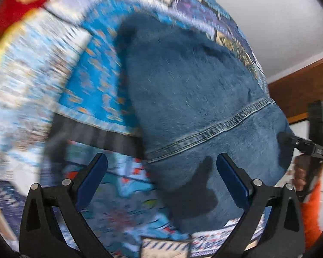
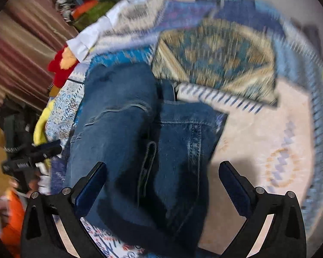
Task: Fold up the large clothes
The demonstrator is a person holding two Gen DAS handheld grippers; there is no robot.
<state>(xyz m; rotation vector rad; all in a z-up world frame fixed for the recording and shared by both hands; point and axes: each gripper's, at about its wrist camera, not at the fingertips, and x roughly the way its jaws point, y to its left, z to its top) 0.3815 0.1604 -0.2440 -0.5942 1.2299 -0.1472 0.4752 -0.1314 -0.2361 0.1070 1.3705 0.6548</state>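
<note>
your left gripper (image 1: 161,167) and right gripper (image 2: 162,176) both hover with fingers spread, gripping nothing, above the dark blue denim jeans (image 2: 127,129) lying on the blue patterned bedspread (image 2: 215,60).

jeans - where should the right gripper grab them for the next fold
Probably the hem end of the jeans nearest the open right gripper, coming straight down from above: the denim lies flat on the patterned bedspread, so one finger must slide under the edge. The left gripper is open too.

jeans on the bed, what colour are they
Dark blue denim jeans, clearest in the right wrist view.
</note>
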